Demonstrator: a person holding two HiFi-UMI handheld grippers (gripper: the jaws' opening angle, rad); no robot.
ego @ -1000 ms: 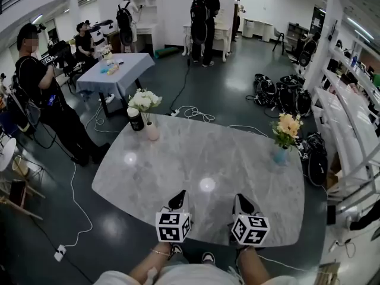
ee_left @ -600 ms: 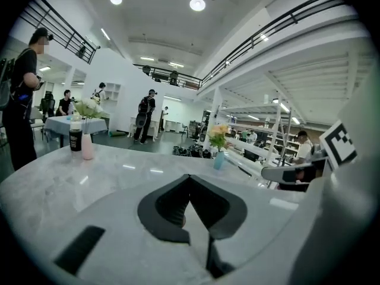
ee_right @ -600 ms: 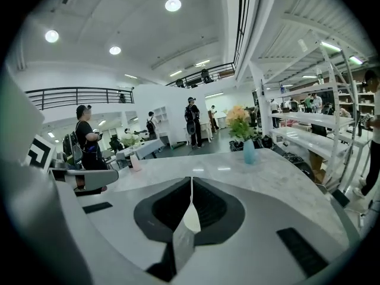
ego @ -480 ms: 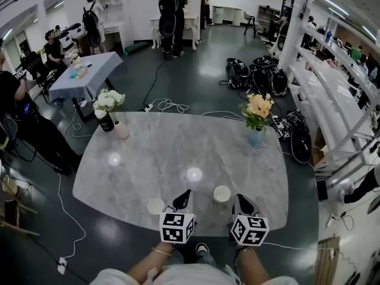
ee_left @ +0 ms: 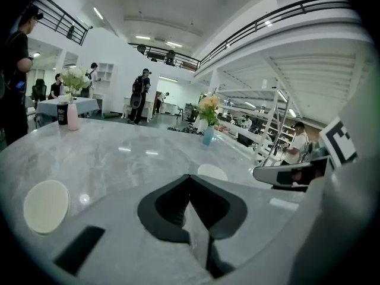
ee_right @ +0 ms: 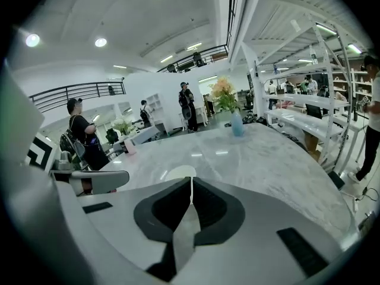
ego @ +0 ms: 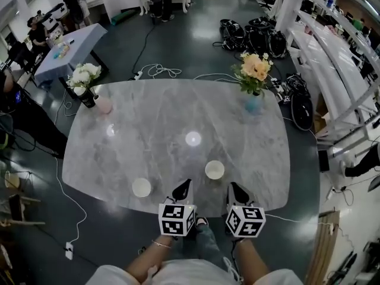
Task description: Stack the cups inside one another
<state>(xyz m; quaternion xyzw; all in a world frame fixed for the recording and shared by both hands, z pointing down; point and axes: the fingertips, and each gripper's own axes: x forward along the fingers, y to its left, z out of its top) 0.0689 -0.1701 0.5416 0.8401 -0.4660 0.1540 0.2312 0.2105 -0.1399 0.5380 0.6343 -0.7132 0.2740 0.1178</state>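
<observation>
Both forearms reach forward side by side over the worktop's point(ego: 178, 105) near edge. The left gripper point(ego: 184, 184) and right gripper point(ego: 232, 187) tilt downward, fingers pressed together on nothing. A white cup point(ego: 141, 187) sits left of the left gripper, and a second cup point(ego: 214, 170) sits just beyond, between the two.

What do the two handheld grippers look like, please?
The left gripper and right gripper match: black pointed jaws with pale grey bodies, each carrying a white cube printed with black square markers. A thin bracelet circles the left wrist.
</observation>
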